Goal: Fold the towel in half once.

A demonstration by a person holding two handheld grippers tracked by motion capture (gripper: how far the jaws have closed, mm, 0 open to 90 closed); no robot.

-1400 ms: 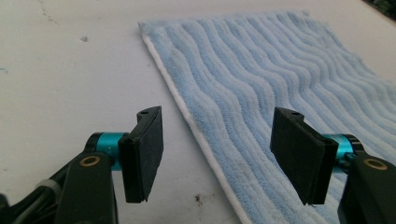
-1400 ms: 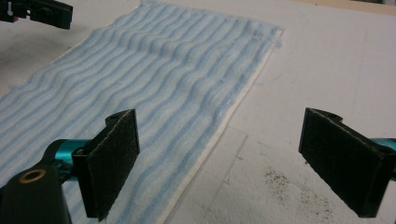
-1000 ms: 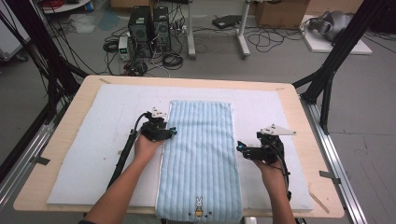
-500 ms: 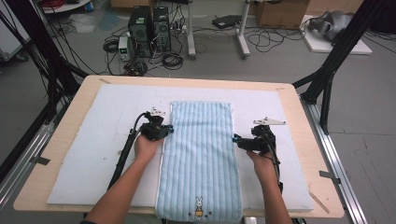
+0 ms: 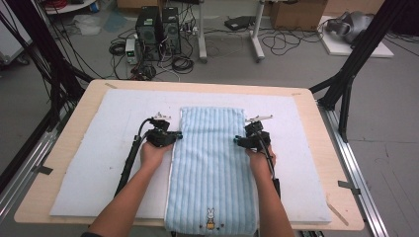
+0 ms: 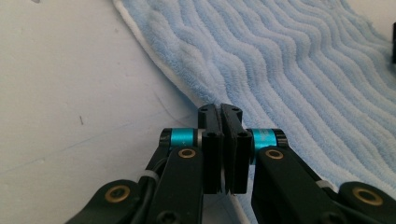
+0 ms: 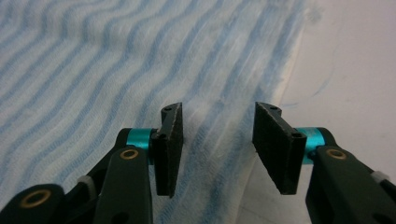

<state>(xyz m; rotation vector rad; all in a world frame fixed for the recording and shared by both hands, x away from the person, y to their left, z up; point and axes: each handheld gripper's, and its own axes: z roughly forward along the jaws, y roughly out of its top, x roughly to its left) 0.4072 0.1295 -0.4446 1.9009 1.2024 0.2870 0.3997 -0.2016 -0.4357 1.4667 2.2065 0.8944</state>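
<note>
A light blue ribbed towel (image 5: 210, 168) with a small rabbit motif (image 5: 211, 217) lies lengthwise on the white mat (image 5: 99, 148). My left gripper (image 5: 177, 135) sits at the towel's left edge, about a third of the way down. In the left gripper view its jaws (image 6: 220, 112) are shut, pinching the towel's (image 6: 289, 70) white-trimmed edge. My right gripper (image 5: 237, 141) is at the opposite, right edge. Its jaws (image 7: 218, 126) have just been closing and stand half apart, straddling the towel's (image 7: 93, 60) edge strip, which lies between them untouched by the pads.
The mat covers most of a wooden table (image 5: 49, 173). Black frame legs (image 5: 346, 84) stand at the back right and back left. Beyond the table, computer boxes (image 5: 155, 24) and cables lie on the floor.
My right gripper has moved inward and forward onto the towel's right edge, and its jaws have narrowed. The left gripper has stayed in place and its jaws have shut on the left edge.
</note>
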